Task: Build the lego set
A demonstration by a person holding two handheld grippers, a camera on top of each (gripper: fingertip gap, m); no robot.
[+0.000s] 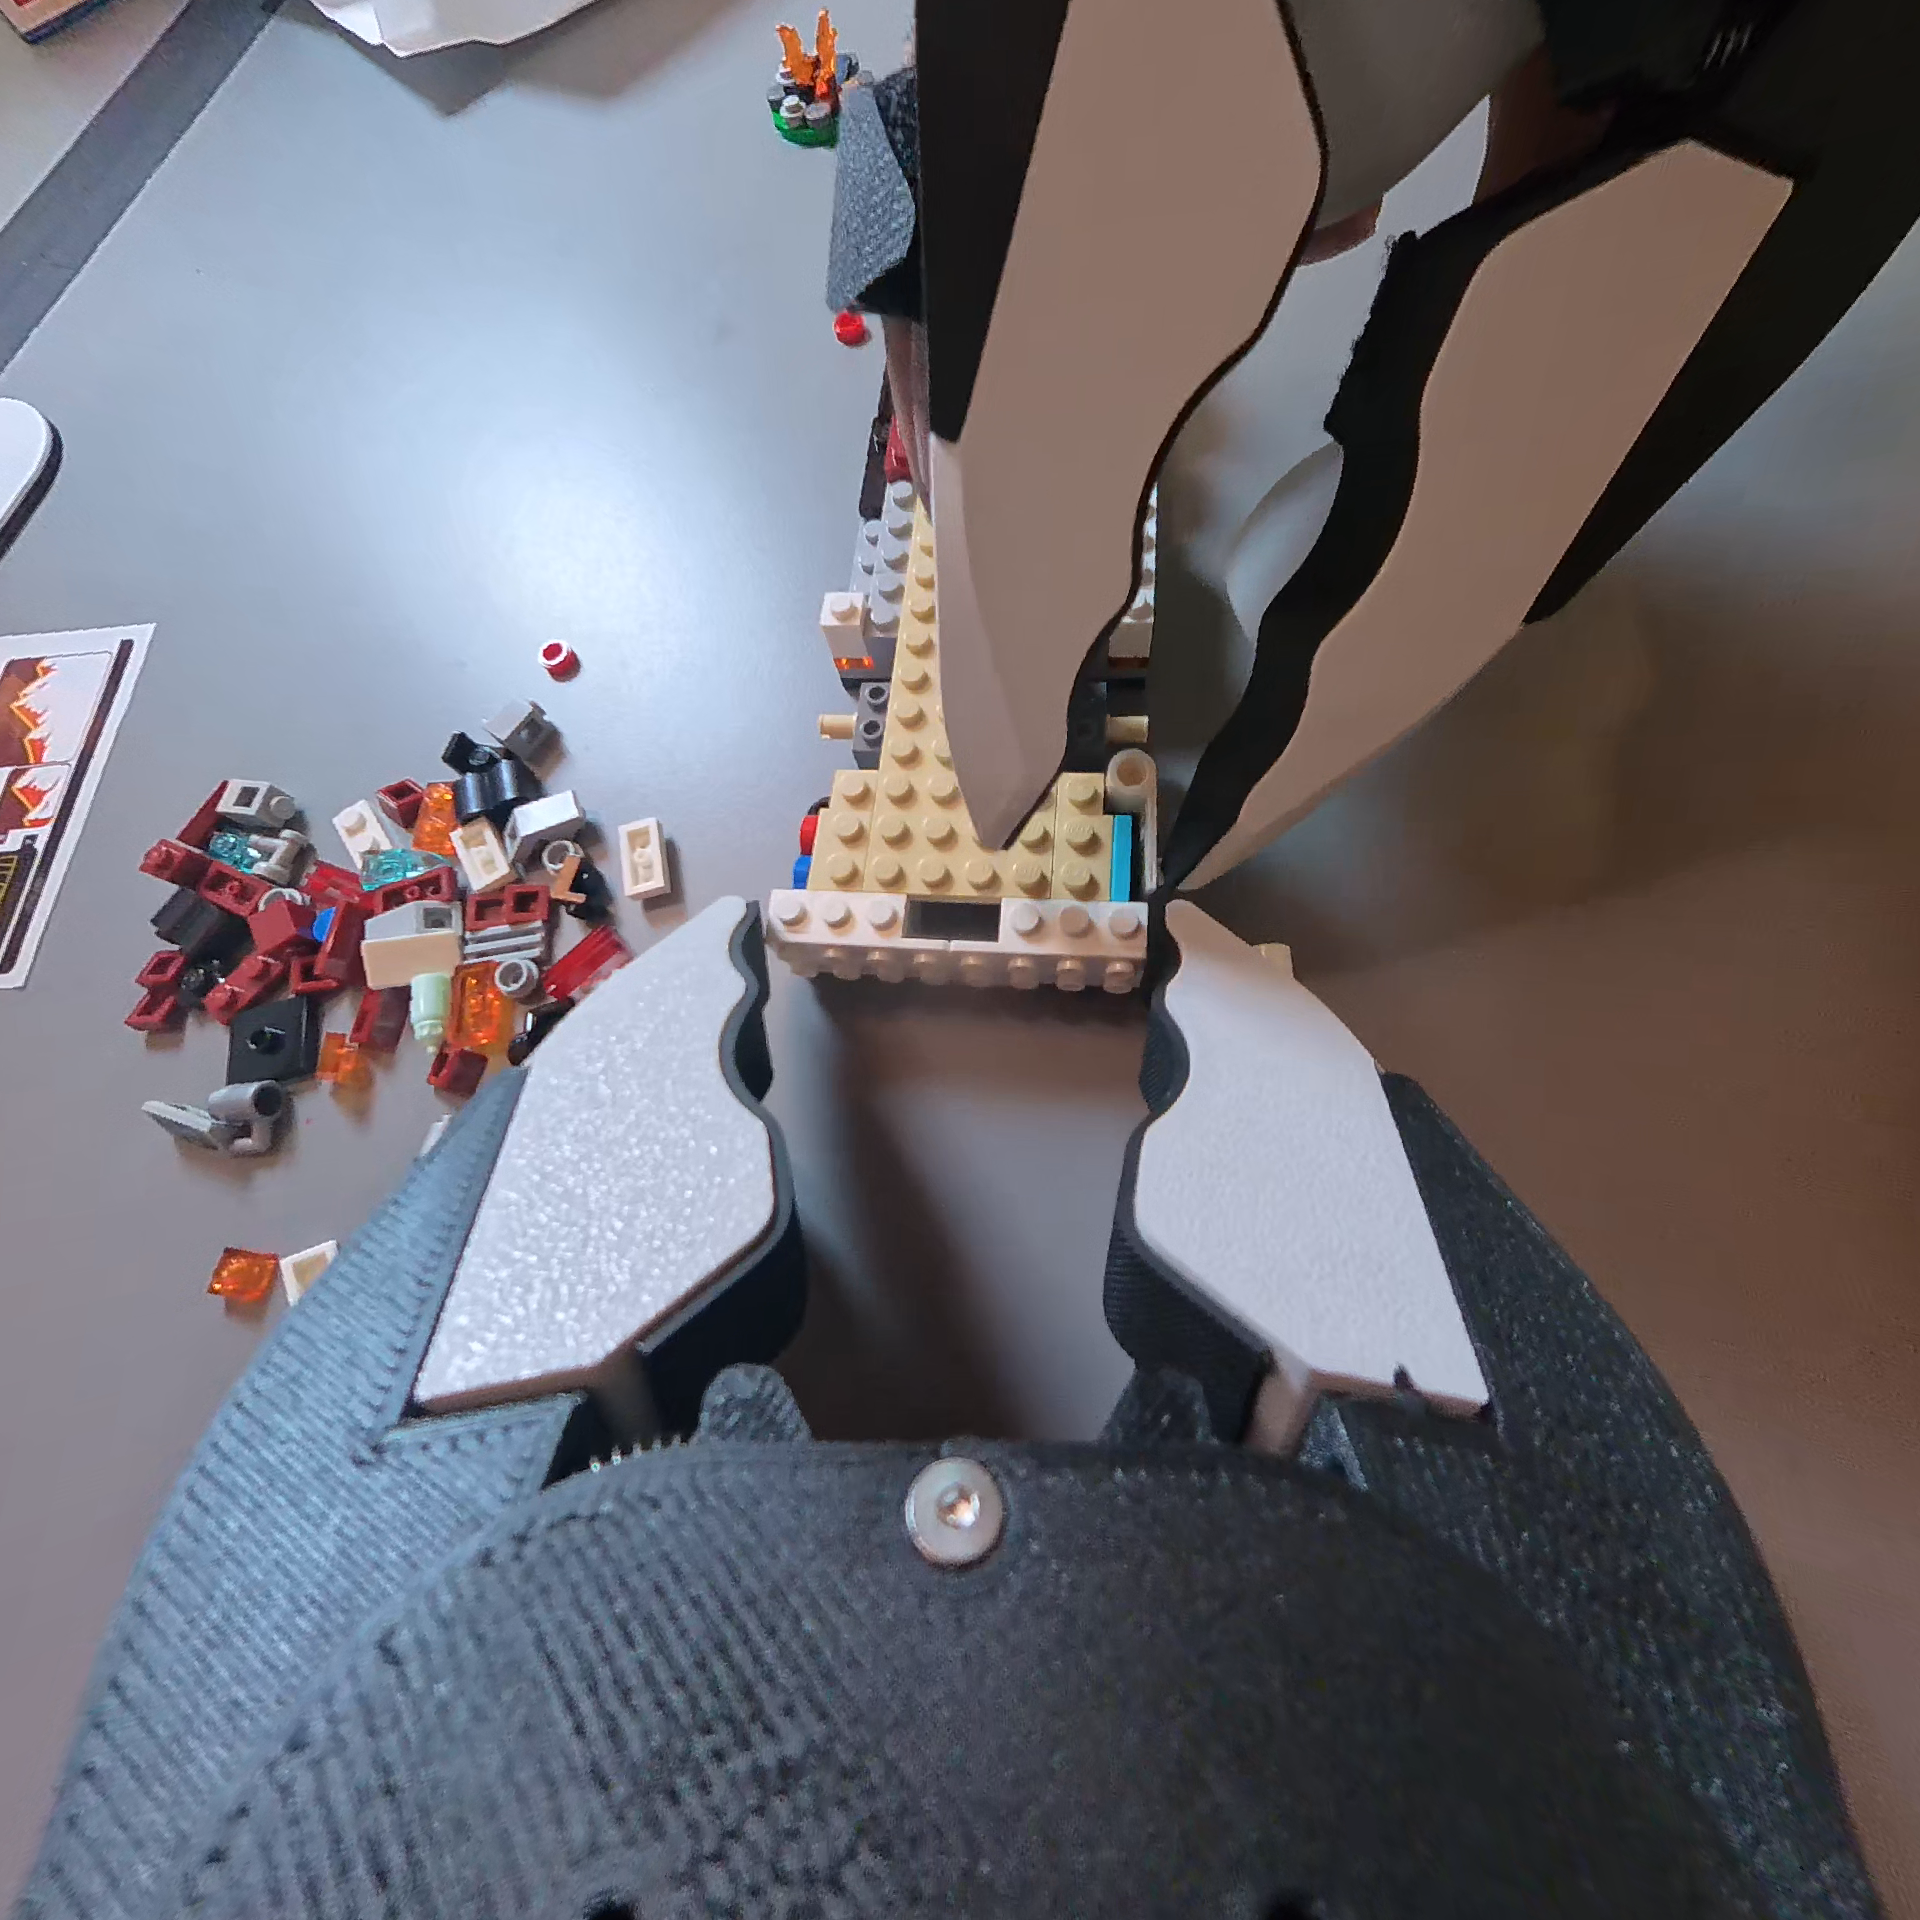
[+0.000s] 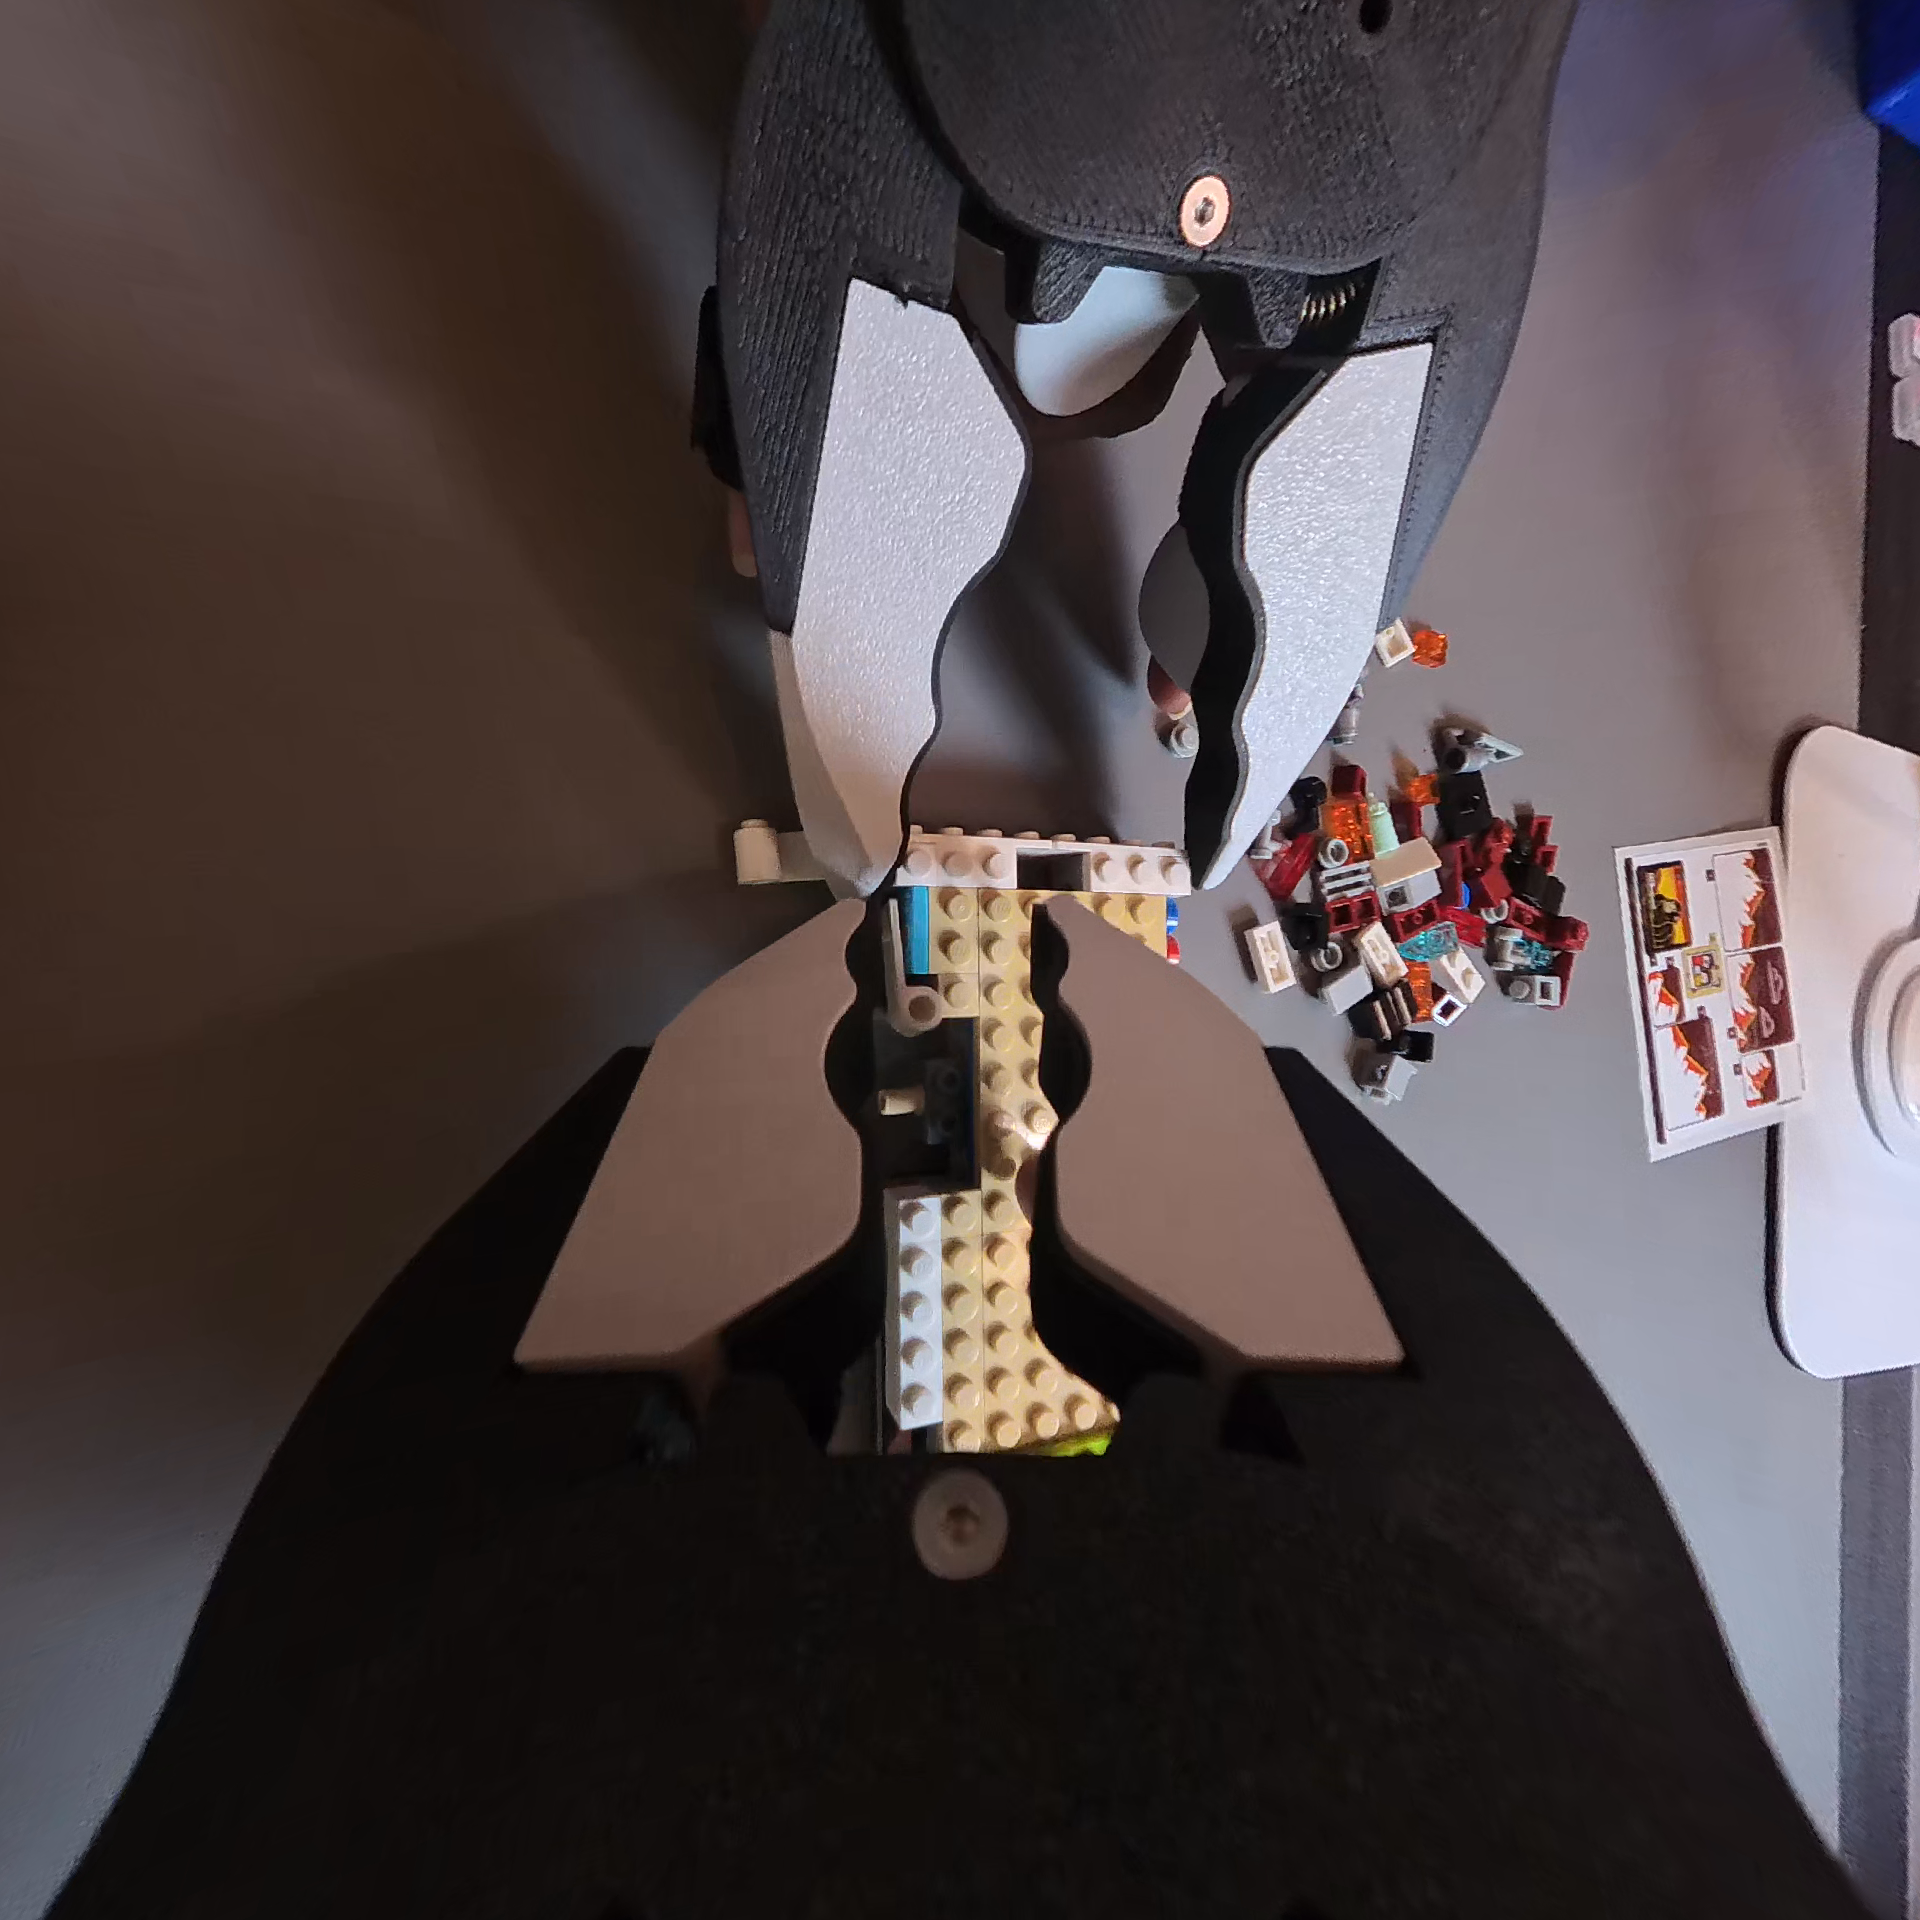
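Brick model (image 1: 935, 831), tan and white, on bench (image 1: 416, 416): white end clamped by left tongs (image 1: 961, 925); right tongs (image 2: 951, 914) held released above it.

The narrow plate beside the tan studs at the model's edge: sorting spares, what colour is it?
Light blue, a thin strip beside the tan plates; clearest in the left wrist view.

Both tongs same build: dark ribbed 3D-printed shell, rounded body, one silver screw (image 1: 954, 1510) centred near the finger roots. Left tongs (image 1: 961, 925): pale grey textured finger plates (image 1: 623, 1164), wavy black inner pads. Right tongs (image 2: 951, 914): same plates, shaded. Small spring (image 2: 1325, 301) visible at left tongs' finger root.
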